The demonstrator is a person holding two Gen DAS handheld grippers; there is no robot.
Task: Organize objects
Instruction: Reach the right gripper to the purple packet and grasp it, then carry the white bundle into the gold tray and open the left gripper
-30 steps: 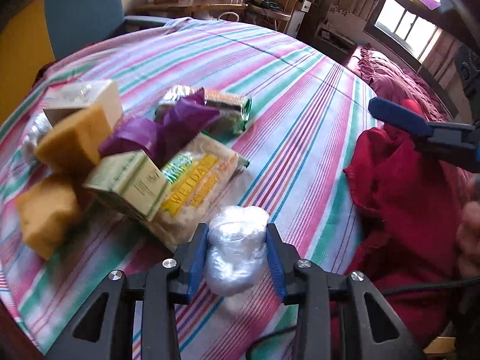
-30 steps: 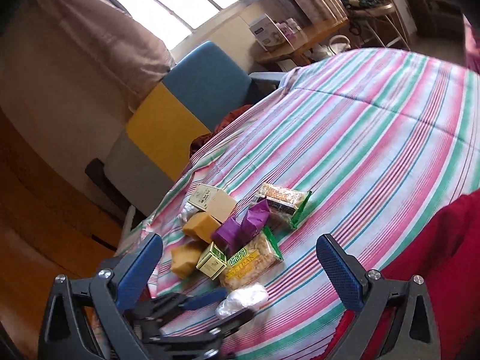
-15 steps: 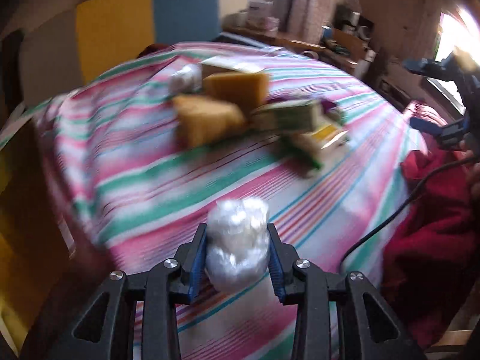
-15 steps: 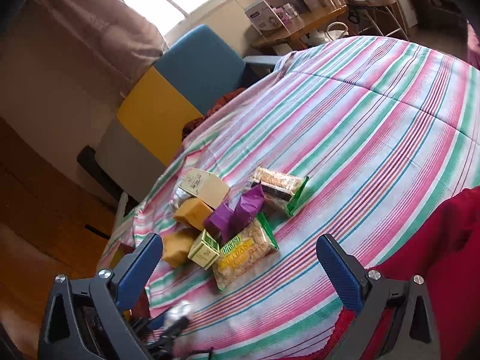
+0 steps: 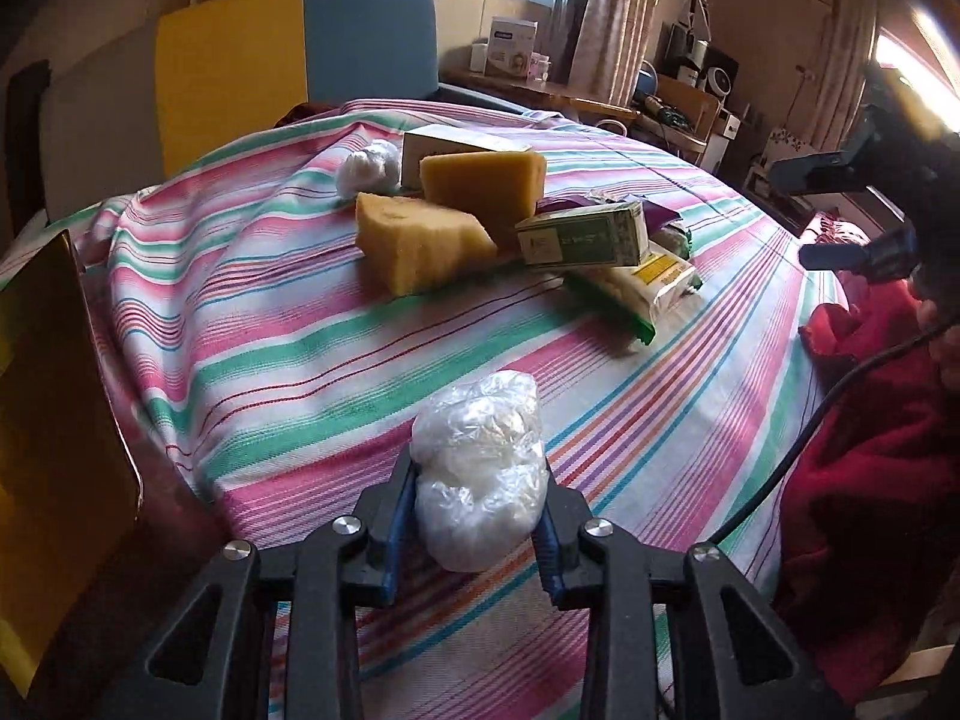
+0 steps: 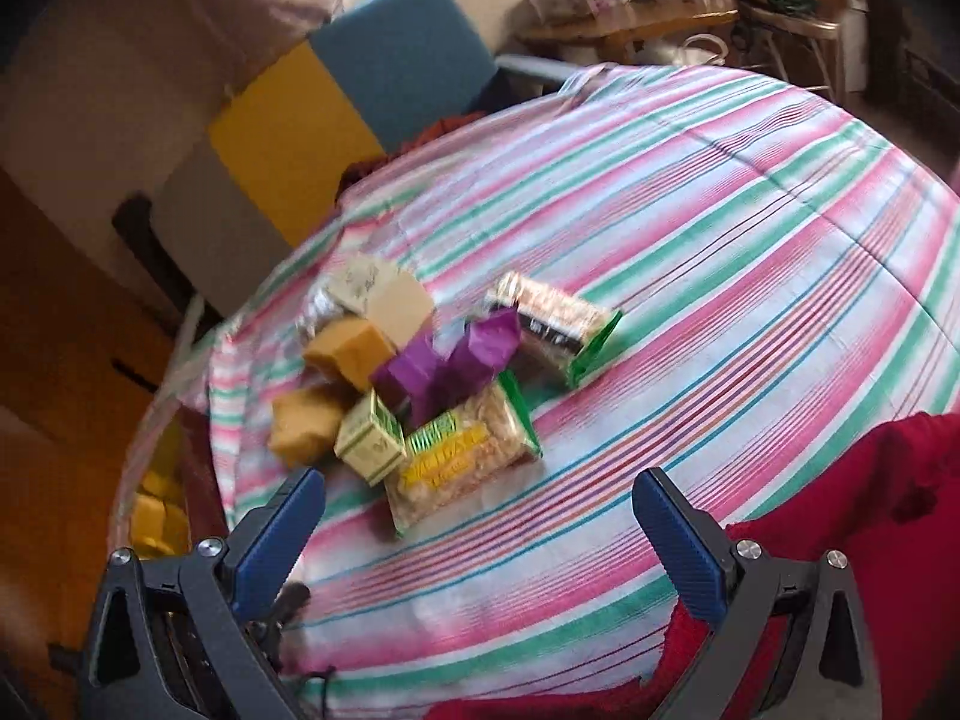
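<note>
My left gripper (image 5: 477, 510) jaws pinch a crumpled clear plastic bundle (image 5: 480, 468) above the striped tablecloth (image 5: 288, 360) | my right gripper (image 6: 480, 534) jaws spread wide, empty | yellow sponge wedges (image 5: 420, 240), green carton (image 5: 582, 234) piled beyond

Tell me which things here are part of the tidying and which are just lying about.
Part of the job: plastic-wrapped bundle held in the left gripper; sponges; green box; snack packets; purple wrapper.
Just lying about: red cloth; blue and yellow chair.
</note>
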